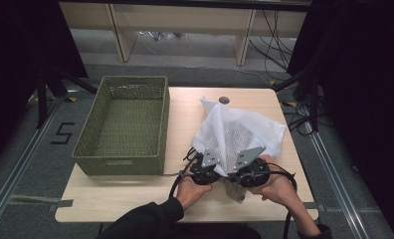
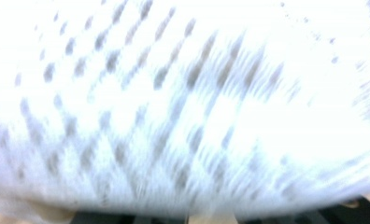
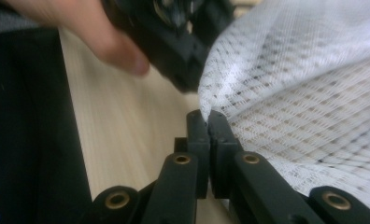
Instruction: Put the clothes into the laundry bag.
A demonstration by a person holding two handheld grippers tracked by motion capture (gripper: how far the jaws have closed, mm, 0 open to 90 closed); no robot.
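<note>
White mesh laundry bag (image 1: 237, 132) spread over the right half of the desk (image 1: 110, 196), near edge gathered at the two grippers, far corner peaked up toward the back edge. Right gripper (image 3: 210, 122) seen in its own view with fingers (image 3: 223, 140) pressed together on a fold of the mesh, pinching the bag's edge just above the desk surface. Left gripper (image 1: 205, 167) set just beside the right gripper in the high view, at the same gathered edge; its own view taken up by blurred white mesh (image 2: 183, 107) close to the lens, so cannot tell whether its fingers are spread or clamped on the cloth. Both hands low at the near side of the desk, left hand (image 1: 191, 189) and right hand (image 1: 277, 186) wrapped around the gripper bodies. Green woven basket (image 1: 123, 124) standing at the left of the desk, apart from the bag, nothing visible inside it. Judged stage: early (bag gripped on at least one side, not yet lifted clear). Probably left to do: securing the second hold, raising the bag, carrying it across and lowering it into the basket. A small dark brownish scrap (image 1: 236, 190) visible under the bag's near edge between the hands, nature unclear.
</note>
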